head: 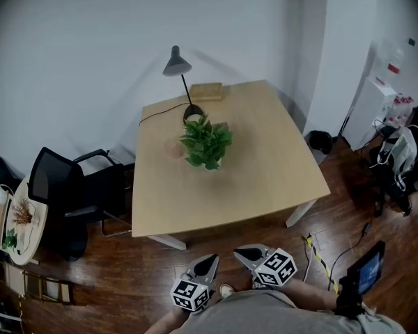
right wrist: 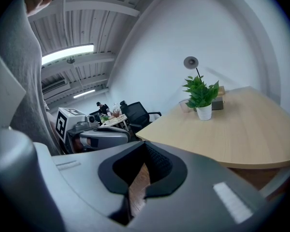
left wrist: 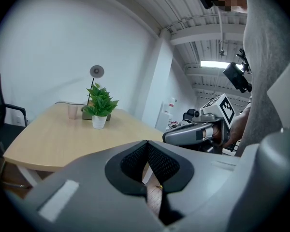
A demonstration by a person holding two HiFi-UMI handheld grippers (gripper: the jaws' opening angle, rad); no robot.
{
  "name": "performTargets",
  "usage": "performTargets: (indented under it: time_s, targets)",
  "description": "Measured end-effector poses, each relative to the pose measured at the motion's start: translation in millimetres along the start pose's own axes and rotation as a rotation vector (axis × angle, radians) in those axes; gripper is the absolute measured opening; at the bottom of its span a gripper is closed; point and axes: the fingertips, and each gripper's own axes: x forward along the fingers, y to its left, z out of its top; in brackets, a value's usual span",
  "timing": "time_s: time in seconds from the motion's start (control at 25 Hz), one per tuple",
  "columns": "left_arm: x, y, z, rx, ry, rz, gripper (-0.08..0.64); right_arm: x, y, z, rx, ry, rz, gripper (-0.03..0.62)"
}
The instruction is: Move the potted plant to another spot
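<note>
The potted plant [head: 206, 143], green leaves in a small white pot, stands toward the back middle of the light wooden table [head: 265, 172]. It also appears in the left gripper view, the plant [left wrist: 100, 105] far off at the left, and in the right gripper view, the plant [right wrist: 201, 94] far off at the right. Both grippers hang in front of the table's near edge, well short of the plant. My left gripper [head: 211, 259] [left wrist: 146, 144] is shut with nothing in it. My right gripper [head: 240, 252] [right wrist: 144, 147] is likewise shut and empty.
Just left of the plant is a clear cup [head: 173, 148]; a black desk lamp [head: 177, 65] and a wooden box [head: 206, 91] stand behind it. A black office chair [head: 63, 186] and a round side table [head: 24, 221] stand left. Bags and cables [head: 397, 165] lie right.
</note>
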Motion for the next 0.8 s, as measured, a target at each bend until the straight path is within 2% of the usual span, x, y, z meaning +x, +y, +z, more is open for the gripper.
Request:
performTargets:
  time_s: [0.8]
  targets:
    - [-6.2, 4.3, -0.7, -0.012, -0.021, 0.033, 0.0, 5.4, 3.8, 5.4, -0.025, -0.011, 0.025, 0.005]
